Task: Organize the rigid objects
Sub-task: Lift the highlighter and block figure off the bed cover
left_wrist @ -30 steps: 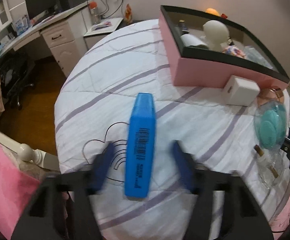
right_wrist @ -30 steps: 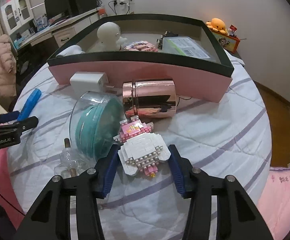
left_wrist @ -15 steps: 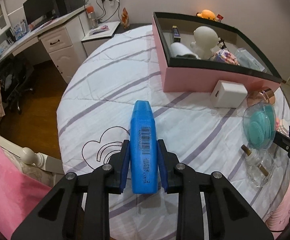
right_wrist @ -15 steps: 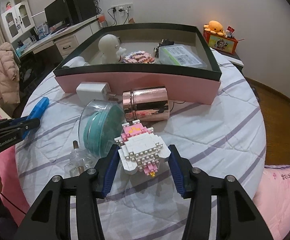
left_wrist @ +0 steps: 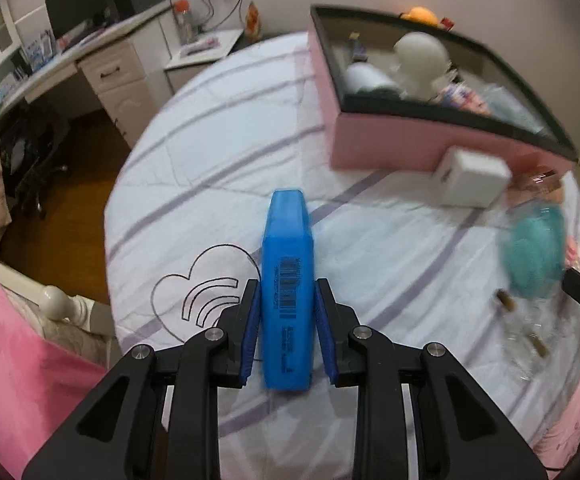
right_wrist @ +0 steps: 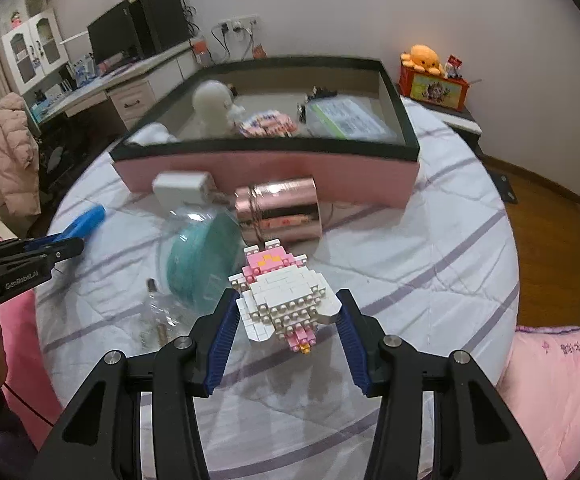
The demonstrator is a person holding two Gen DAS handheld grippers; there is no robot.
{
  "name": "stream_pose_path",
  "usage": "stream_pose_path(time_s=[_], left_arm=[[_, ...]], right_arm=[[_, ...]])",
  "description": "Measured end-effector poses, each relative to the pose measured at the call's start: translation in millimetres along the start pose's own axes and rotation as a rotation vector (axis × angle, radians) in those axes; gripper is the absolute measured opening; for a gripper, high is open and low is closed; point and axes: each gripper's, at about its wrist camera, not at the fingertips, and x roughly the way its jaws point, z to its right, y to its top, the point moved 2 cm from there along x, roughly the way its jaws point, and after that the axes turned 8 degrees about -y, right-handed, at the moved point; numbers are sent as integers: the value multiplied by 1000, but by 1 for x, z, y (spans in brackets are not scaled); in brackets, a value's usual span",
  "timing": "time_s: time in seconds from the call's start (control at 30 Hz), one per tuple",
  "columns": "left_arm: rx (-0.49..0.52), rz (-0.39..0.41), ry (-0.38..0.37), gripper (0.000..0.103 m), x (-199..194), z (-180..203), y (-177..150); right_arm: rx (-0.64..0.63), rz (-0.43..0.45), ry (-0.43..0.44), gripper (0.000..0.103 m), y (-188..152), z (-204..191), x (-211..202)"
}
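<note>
Left gripper [left_wrist: 286, 312] pinches the blue highlighter [left_wrist: 287, 280]; the pink box [left_wrist: 410, 148] holds a white figurine [left_wrist: 420, 60].

A white bedsheet [left_wrist: 218, 168] is crossed by purple stripes, a flat blue plastic case [left_wrist: 287, 280] is marked with a black barcode, and a pink cardboard box [right_wrist: 266, 170] is rimmed in black.
</note>
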Motion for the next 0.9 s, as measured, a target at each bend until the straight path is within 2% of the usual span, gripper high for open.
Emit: stream_pose_path(time_s=[0.03,0.1,0.17,0.2,0.23,0.3,0.33,0.37,0.4,0.43,0.57,0.63,0.9], left_arm=[[7,11,4,31,-1,1,2],[16,7,16,49,1,1,4],[15,-3,80,96,7,-1,8],[5,-3,109,99,10,-3,9],[-5,-5,100,99,12,-5,9],[-27,-3,48,93,13,-10,9],[-21,4,18,80,11,-10,8],[-7,13,-1,60,9,-8,8],[6,18,-7,49,5,-5,6],[22,20,1,28,2,-1,6],[49,12,18,27,0,9,4],[48,13,-9,27,-4,13,3],[49,79,-6,27,-34,21,13]], right_arm=[[1,-14,-1,50,-1,0,6],[0,-33,2,50,-2,0,13],[11,-53,-2,51,-1,0,23],[9,-53,-4,51,0,0,25],[-6,-50,-6,52,3,-2,27],[-30,-46,-14,52,6,-5,30],[-38,-47,-15,52,7,-7,33],[-44,-45,-18,52,6,-8,33],[-50,-44,-20,52,7,-9,34],[-48,-44,-17,50,7,-9,33],[-16,-48,2,46,9,0,32],[-5,-47,6,46,7,3,30],[22,-6,15,46,10,10,12]])
